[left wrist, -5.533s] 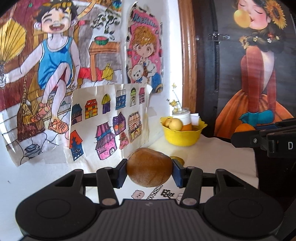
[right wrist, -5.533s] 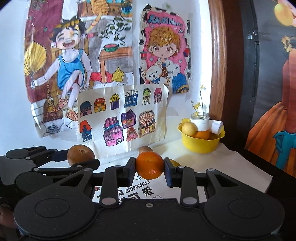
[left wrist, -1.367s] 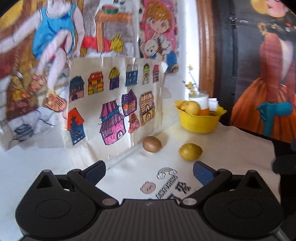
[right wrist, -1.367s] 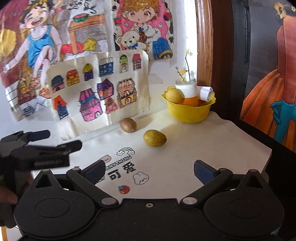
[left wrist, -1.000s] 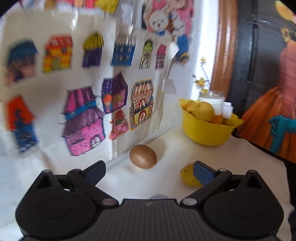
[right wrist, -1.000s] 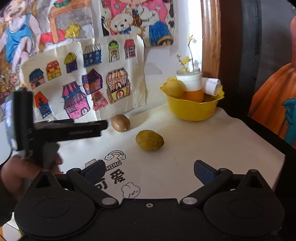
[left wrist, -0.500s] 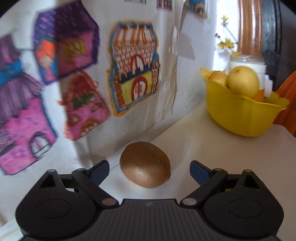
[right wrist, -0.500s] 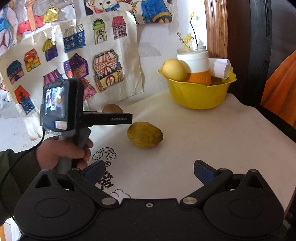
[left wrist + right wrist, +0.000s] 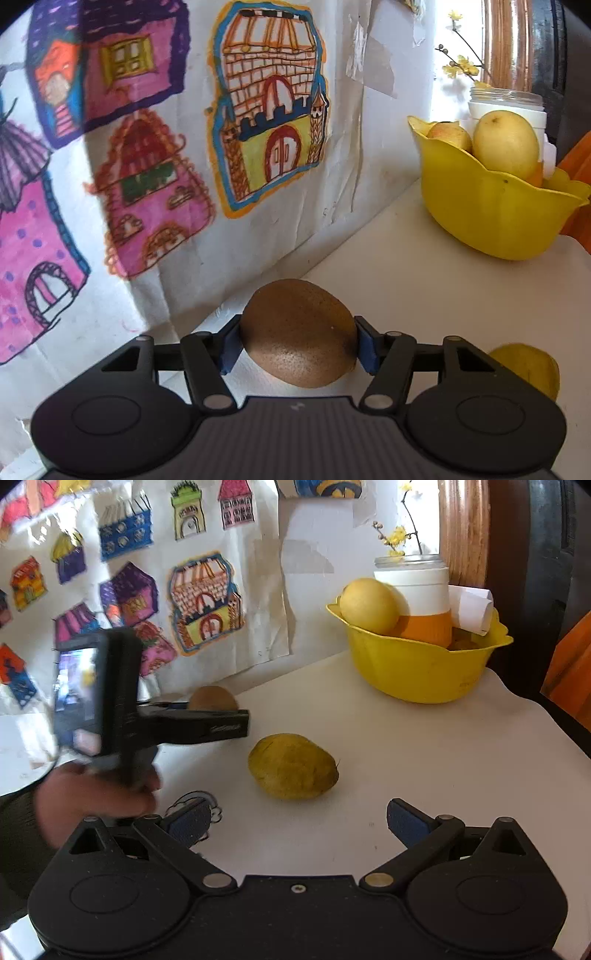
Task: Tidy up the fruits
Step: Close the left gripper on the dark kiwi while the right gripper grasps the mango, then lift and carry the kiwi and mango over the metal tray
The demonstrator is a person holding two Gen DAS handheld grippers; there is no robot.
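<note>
Only the right wrist view showed the person's left hand (image 9: 92, 797) and the whole yellow-green fruit (image 9: 292, 766), which the left wrist view caught merely as a sliver behind the gripper body. The left gripper (image 9: 298, 341) was clamped on the brown kiwi (image 9: 298, 332), both blue pads pressed against its fuzzy, oval sides, low over the white table (image 9: 406, 280). The right gripper (image 9: 297, 821) stood wide apart, holding nothing, just short of the yellow-green fruit. The yellow bowl (image 9: 417, 672) sat farther back with a pale yellow fruit (image 9: 369, 605).
</note>
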